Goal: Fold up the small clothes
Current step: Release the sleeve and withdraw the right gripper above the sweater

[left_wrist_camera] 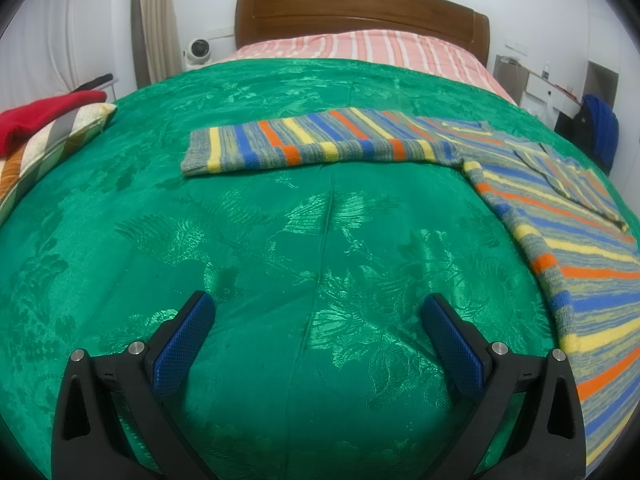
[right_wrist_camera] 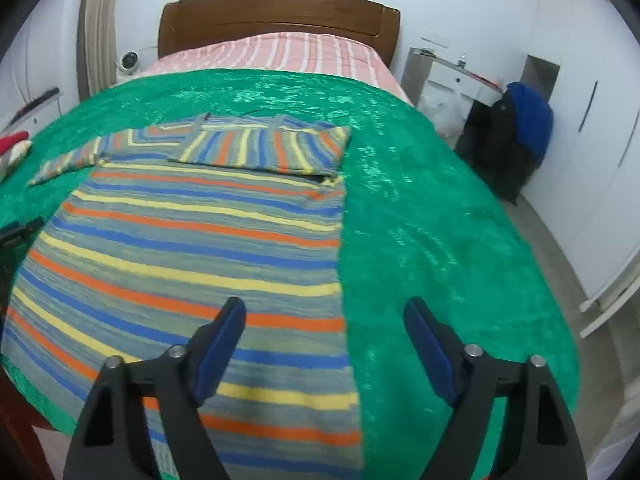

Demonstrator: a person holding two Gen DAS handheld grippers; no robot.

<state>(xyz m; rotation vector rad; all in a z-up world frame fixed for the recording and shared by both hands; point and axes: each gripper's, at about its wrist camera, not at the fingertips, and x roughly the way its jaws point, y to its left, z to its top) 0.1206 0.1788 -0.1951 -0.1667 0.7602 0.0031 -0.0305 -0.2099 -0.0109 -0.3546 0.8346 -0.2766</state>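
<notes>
A striped knit sweater [right_wrist_camera: 192,248] in blue, orange, yellow and grey lies flat on the green bedspread [right_wrist_camera: 420,240]. Its right sleeve [right_wrist_camera: 264,148] is folded across the chest. Its left sleeve [left_wrist_camera: 320,144] stretches out straight to the side. The sweater's body shows at the right edge of the left wrist view [left_wrist_camera: 580,260]. My left gripper [left_wrist_camera: 320,312] is open and empty above bare bedspread [left_wrist_camera: 280,260], near the outstretched sleeve. My right gripper [right_wrist_camera: 324,316] is open and empty, hovering over the sweater's right hem edge.
A pillow with a red garment [left_wrist_camera: 44,120] lies at the bed's left edge. A wooden headboard [left_wrist_camera: 360,12] and pink striped sheet [left_wrist_camera: 360,48] are at the far end. A chair with dark and blue clothes [right_wrist_camera: 516,136] stands right of the bed by white wardrobes.
</notes>
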